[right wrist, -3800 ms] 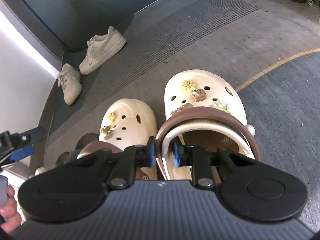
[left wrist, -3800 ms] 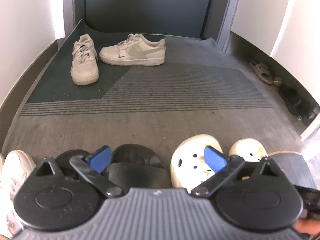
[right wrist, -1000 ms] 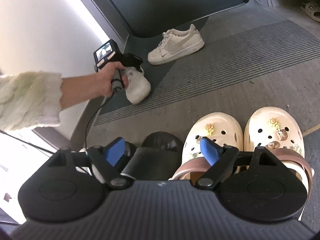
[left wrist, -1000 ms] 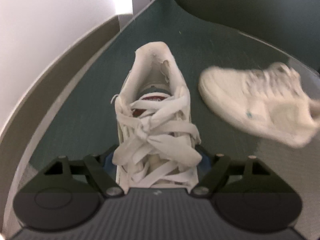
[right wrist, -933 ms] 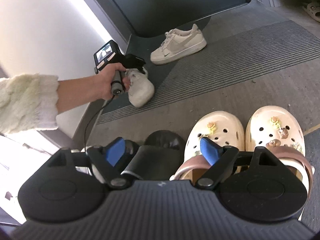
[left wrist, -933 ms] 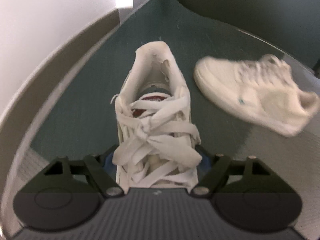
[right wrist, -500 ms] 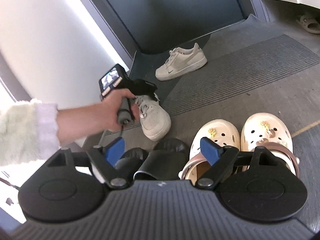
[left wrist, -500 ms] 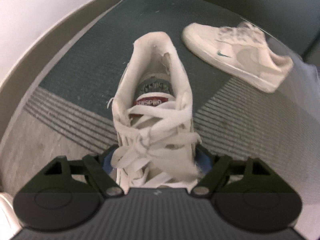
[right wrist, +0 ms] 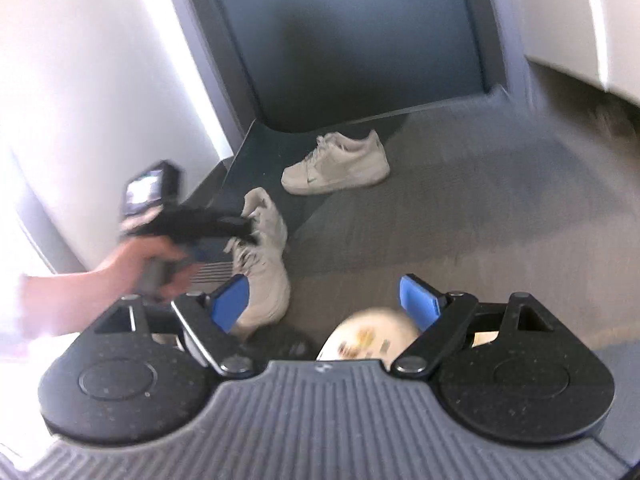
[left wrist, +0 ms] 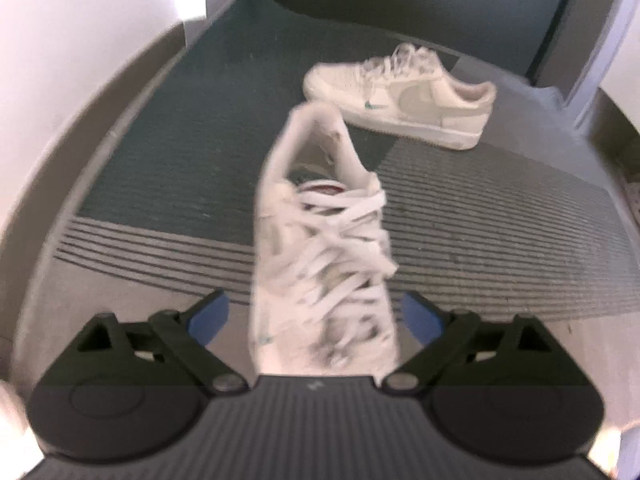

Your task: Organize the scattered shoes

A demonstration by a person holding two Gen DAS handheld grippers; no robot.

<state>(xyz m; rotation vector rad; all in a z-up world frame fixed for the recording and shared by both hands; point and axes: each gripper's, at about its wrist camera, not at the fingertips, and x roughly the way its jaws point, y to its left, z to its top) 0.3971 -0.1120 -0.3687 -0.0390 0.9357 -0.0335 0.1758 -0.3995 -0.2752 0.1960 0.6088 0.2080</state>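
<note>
A white laced sneaker [left wrist: 320, 256] lies between the fingers of my left gripper [left wrist: 316, 320], heel away from me. The blue pads stand clear of its sides, so the jaws are open. The same sneaker [right wrist: 264, 256] shows in the right wrist view under the left gripper tool [right wrist: 188, 224]. Its partner sneaker [left wrist: 400, 96] lies on its side on the dark mat further off, also visible in the right wrist view [right wrist: 336, 164]. My right gripper [right wrist: 328, 300] is open and empty above a cream clog [right wrist: 368, 340] and a black shoe [right wrist: 280, 344].
A dark ribbed door mat [left wrist: 480, 220] covers the floor before a dark door [right wrist: 352, 40]. White walls [left wrist: 80, 40] close in on the left. The frames are blurred by motion.
The left gripper has carried the sneaker back toward me off the dark mat, then opened its jaws around it. The right gripper has lifted and tilted up; the clogs are mostly out of view.
</note>
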